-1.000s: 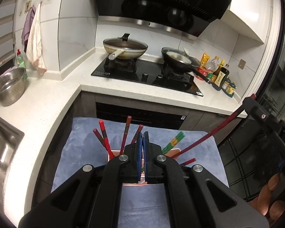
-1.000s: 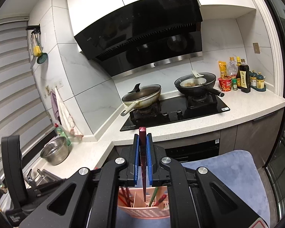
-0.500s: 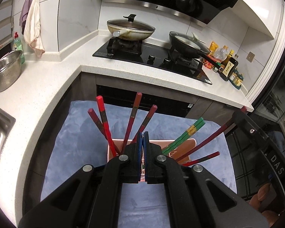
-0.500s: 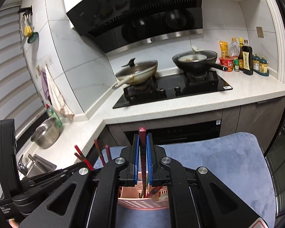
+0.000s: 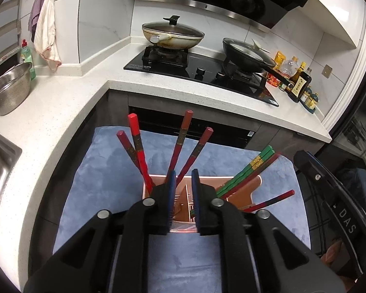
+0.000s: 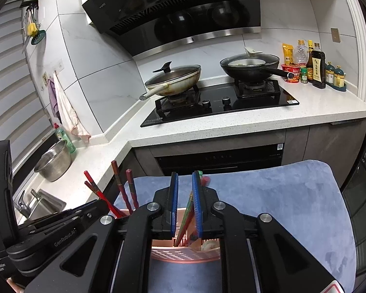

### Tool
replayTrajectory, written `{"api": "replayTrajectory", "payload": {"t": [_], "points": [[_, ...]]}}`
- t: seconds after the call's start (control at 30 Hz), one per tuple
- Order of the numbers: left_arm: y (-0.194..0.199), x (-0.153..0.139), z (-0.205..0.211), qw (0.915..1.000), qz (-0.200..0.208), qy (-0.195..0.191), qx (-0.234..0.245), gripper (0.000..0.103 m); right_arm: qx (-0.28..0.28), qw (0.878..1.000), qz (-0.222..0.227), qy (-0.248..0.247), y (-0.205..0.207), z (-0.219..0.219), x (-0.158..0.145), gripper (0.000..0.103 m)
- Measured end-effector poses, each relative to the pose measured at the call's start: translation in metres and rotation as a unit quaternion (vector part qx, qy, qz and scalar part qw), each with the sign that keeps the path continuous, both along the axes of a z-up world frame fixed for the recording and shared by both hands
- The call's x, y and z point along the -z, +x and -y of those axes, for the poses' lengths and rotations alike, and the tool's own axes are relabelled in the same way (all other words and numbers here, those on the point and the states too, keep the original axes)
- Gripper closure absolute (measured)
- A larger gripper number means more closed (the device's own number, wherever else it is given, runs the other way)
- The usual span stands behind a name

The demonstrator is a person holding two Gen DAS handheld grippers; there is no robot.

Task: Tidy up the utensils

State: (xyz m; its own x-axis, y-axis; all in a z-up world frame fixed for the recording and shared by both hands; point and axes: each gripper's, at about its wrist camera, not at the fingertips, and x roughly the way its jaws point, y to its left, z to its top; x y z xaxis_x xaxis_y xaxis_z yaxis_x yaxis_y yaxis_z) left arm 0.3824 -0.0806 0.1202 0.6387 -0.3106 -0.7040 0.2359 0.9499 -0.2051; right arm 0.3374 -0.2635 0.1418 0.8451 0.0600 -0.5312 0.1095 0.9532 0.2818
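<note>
Showing only leftward: green chopsticks [image 5: 246, 171] beside a red chopstick [image 5: 270, 201].

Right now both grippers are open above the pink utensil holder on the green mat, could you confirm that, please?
Not quite: the mat is blue, as the right wrist view shows. Both the left gripper and the right gripper are open above the pink utensil holder.

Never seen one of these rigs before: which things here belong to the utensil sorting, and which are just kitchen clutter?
Part of the job:
pink utensil basket
red chopsticks
green chopsticks
left gripper
right gripper

Just lying about:
lidded wok
black frying pan
steel colander
sauce bottles
hanging towel
</note>
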Motion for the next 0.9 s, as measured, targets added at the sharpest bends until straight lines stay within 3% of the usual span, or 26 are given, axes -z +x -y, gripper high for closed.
{"api": "replayTrajectory", "payload": {"t": [0.2,0.33,0.9], "points": [[-0.007,-0.003,0.000,0.9999,0.007,0.013,-0.001,0.089,-0.002,1.000,-0.001,-0.006,-0.008,-0.003,-0.001,0.088],[-0.019,-0.008,0.001,0.9992,0.024,0.030,-0.005,0.079,-0.002,1.000,-0.002,-0.012,-0.019,-0.005,-0.002,0.082],[-0.083,0.001,-0.006,0.9966,0.032,0.074,-0.019,0.079,-0.034,0.996,-0.046,-0.063,-0.098,-0.039,0.021,0.081]]}}
